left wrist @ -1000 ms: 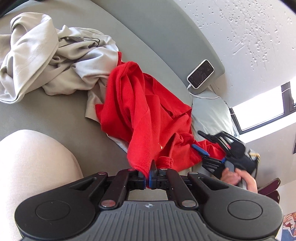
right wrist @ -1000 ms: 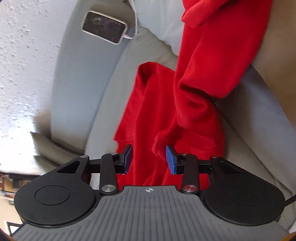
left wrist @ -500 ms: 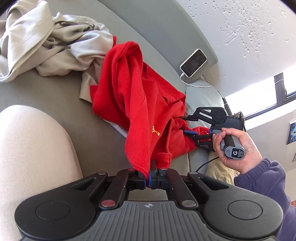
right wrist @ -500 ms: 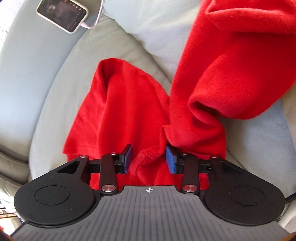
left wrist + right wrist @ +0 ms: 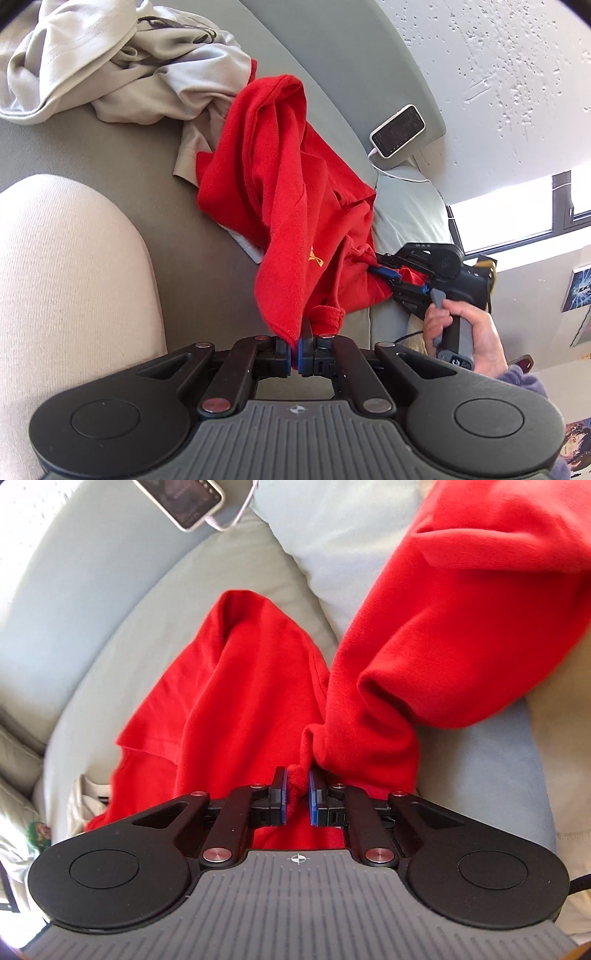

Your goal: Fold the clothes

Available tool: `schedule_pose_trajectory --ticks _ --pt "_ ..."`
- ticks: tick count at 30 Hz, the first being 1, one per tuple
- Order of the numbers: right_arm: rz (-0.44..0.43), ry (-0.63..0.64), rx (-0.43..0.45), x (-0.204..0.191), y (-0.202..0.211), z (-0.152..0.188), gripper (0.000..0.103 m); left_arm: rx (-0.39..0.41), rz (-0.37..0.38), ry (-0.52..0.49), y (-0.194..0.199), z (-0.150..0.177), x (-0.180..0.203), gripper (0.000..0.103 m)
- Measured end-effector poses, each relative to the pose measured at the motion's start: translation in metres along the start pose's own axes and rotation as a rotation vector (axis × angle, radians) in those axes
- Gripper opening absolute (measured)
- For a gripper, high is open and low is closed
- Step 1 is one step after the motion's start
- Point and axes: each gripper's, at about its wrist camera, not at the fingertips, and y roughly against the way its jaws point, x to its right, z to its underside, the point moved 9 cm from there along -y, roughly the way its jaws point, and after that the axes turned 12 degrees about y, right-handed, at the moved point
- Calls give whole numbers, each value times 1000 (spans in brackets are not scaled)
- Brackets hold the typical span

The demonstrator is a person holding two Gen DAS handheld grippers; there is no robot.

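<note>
A red sweatshirt [image 5: 295,206] lies in a heap on the grey sofa [image 5: 122,155], partly lifted off the seat cushion and strung between two hand-held grippers. The left gripper [image 5: 294,349] has its jaws clamped tight on a hem edge of the red fabric, which rises from the blue pads in a taut fold. The right gripper [image 5: 297,794] has just been closing, and its blue pads [image 5: 282,794] now pinch a bunched fold of the same sweatshirt (a ribbed cuff or hem, I cannot tell which). From the left wrist view, that right gripper [image 5: 384,275] shows at the far side of the garment, the person's hand [image 5: 465,332] wrapped around its handle and a purple sleeve [image 5: 524,380] at the wrist.

Behind the sweatshirt, toward the back of the sofa, a crumpled pale grey garment [image 5: 110,74] lies in its own pile, one corner tucked under the red cloth. A phone [image 5: 398,131] with a white cable [image 5: 395,173] plugged in rests on the sofa's backrest edge, by the textured white wall [image 5: 498,74]. A pale cushion [image 5: 406,210] sits below it. The person's knee [image 5: 66,295], in beige fabric, fills the near left. I see no basket or bin holding any of the clothes from here.
</note>
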Motion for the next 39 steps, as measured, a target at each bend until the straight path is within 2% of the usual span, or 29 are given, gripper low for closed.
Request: schedule_pose_trajectory --ticks 4,6,8,10,13,16,21,26,29,32,34,36,39 --pt "-141 -48 79 -4 26 -13 10 35 -2 -2 1 -21 16 0" --pt "-202 -66 140 -10 50 -29 9 57 -1 -2 2 -34 26 0" --pt "-271 -76 225 -19 84 -50 9 111 30 -6 6 -60 46 0" --pt "-356 -79 320 -29 126 -71 9 169 93 -13 15 -88 74 0" --pt "-469 -49 476 -38 204 -93 8 286 212 -78 45 -121 137 0" --pt "-555 -15 613 -39 283 -99 8 393 342 -148 84 -131 197 0" --pt "-655 99 813 -49 395 -76 8 556 547 -239 162 -118 268 0" --pt "-717 245 1046 -67 502 -33 8 651 697 -356 239 -83 314 0" --pt "-709 319 1138 -74 544 -14 8 686 708 -437 275 -66 335 0" --pt "-665 365 1175 -77 569 -7 8 688 679 -509 287 -59 349 0" --pt "-637 364 1151 -78 568 -14 8 677 620 -547 284 -60 355 0" --pt "-599 353 1085 -81 551 -28 8 661 541 -564 265 -72 351 0" --pt "-539 326 972 -82 497 -62 8 615 447 -539 225 -97 340 0"
